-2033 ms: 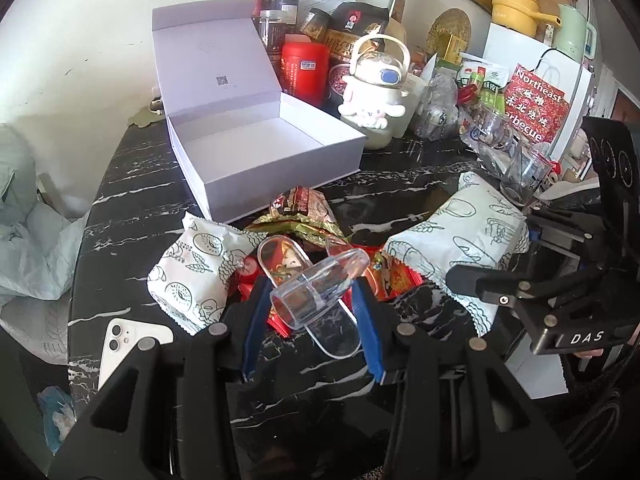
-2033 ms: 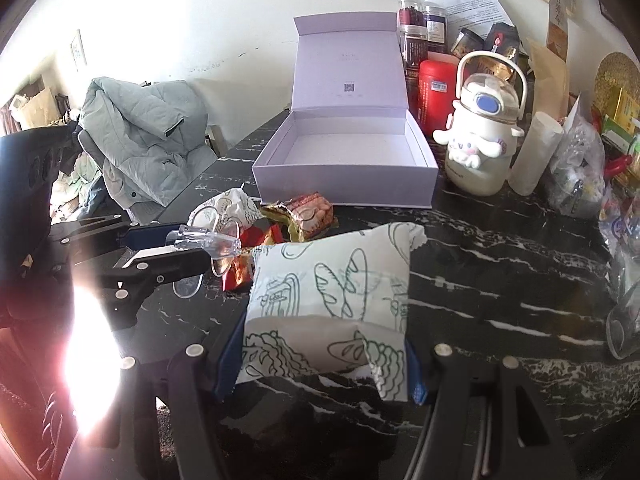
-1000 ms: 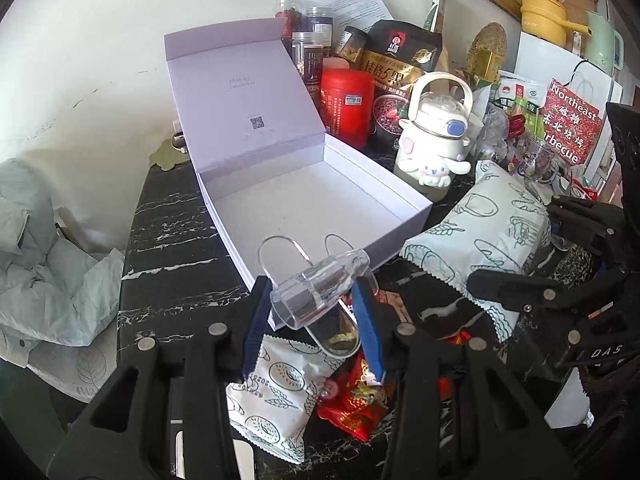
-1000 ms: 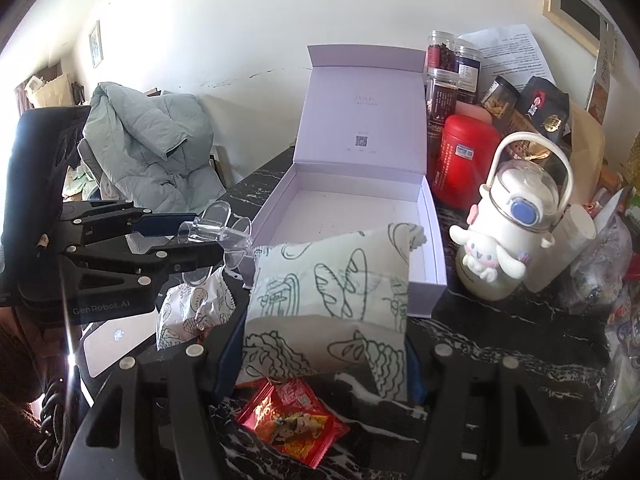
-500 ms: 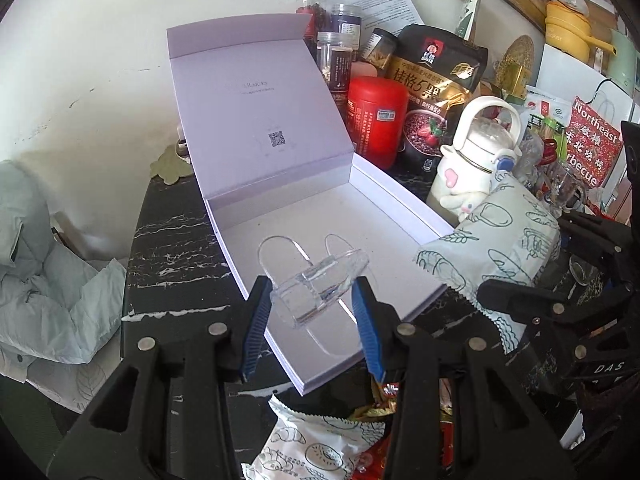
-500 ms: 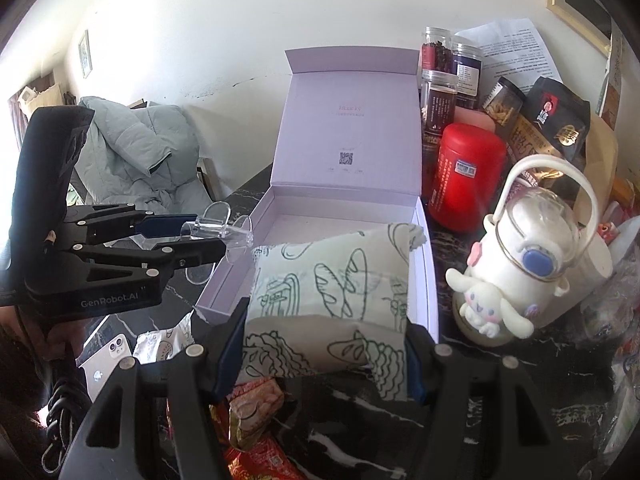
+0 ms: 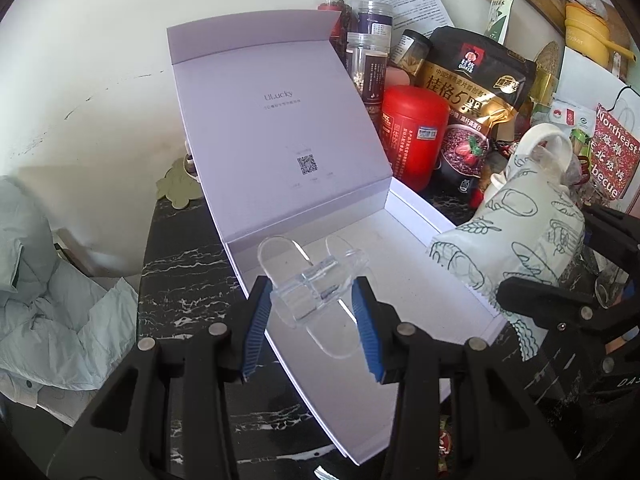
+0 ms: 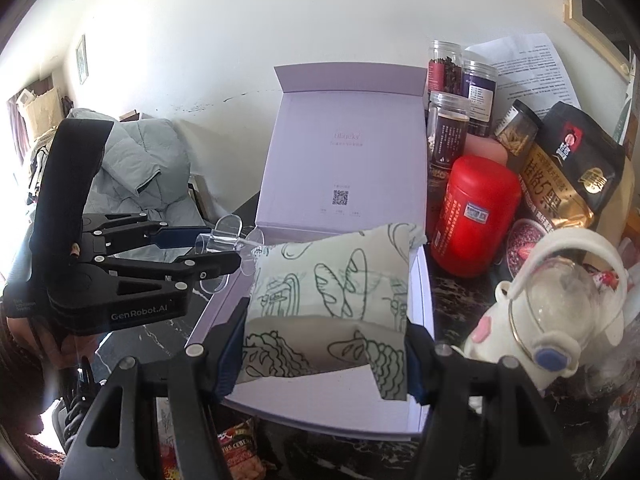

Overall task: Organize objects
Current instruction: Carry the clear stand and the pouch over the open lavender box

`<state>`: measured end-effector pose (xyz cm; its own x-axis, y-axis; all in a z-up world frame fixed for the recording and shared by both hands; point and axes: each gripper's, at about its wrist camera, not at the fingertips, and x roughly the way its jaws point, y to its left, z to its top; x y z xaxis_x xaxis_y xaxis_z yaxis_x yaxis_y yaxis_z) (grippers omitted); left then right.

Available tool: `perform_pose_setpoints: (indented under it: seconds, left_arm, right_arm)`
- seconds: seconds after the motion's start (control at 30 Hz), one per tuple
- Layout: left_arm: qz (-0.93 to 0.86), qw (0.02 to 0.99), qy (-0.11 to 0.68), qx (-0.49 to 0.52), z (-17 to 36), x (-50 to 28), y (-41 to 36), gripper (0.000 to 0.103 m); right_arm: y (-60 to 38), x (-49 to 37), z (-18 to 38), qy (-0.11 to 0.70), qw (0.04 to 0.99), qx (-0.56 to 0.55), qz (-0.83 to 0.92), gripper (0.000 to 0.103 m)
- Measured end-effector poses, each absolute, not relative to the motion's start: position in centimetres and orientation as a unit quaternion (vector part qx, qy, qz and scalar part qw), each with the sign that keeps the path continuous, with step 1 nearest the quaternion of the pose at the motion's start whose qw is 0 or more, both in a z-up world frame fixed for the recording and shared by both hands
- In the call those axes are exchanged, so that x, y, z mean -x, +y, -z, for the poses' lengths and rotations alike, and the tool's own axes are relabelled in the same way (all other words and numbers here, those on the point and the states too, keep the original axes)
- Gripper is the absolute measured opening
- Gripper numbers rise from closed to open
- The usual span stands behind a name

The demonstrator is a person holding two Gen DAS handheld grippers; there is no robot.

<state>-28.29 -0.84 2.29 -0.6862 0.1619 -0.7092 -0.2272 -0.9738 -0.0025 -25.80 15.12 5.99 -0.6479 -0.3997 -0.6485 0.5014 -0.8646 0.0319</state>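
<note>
An open lilac gift box (image 7: pixel 452 276) (image 8: pixel 422 280) lies on the black marble table, its lid standing up at the back. My left gripper (image 7: pixel 314 300) is shut on a clear plastic clip (image 7: pixel 316 284) and holds it above the box's left half; the clip shows in the right wrist view (image 8: pixel 230 236) too. My right gripper (image 8: pixel 326 340) is shut on a pale green snack bag with bread drawings (image 8: pixel 332 280) and holds it over the box's front right part. The bag also shows in the left wrist view (image 7: pixel 516 232).
Behind and right of the box stand a red canister (image 7: pixel 414 132), several clear jars (image 7: pixel 366 64), a black oat bag (image 7: pixel 476 92) and a white character kettle (image 8: pixel 560 312). Red snack packets (image 8: pixel 236 450) lie in front of the box. A grey jacket (image 7: pixel 36 280) hangs left of the table.
Both grippers moved forward from the snack pile with their loads. The clip and the snack bag now hang over the open box instead of the table.
</note>
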Motion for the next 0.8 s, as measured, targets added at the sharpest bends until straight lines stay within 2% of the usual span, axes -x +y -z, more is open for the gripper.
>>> perform_pose_setpoints:
  seconds: [0.8]
  left_arm:
    - [-0.906,0.117,0.087,0.399,1.3,35.9,0.7,0.04]
  right_arm:
    - [14.5,34.4,-1.7,0.103,0.241,-0.382,0.886,0.065]
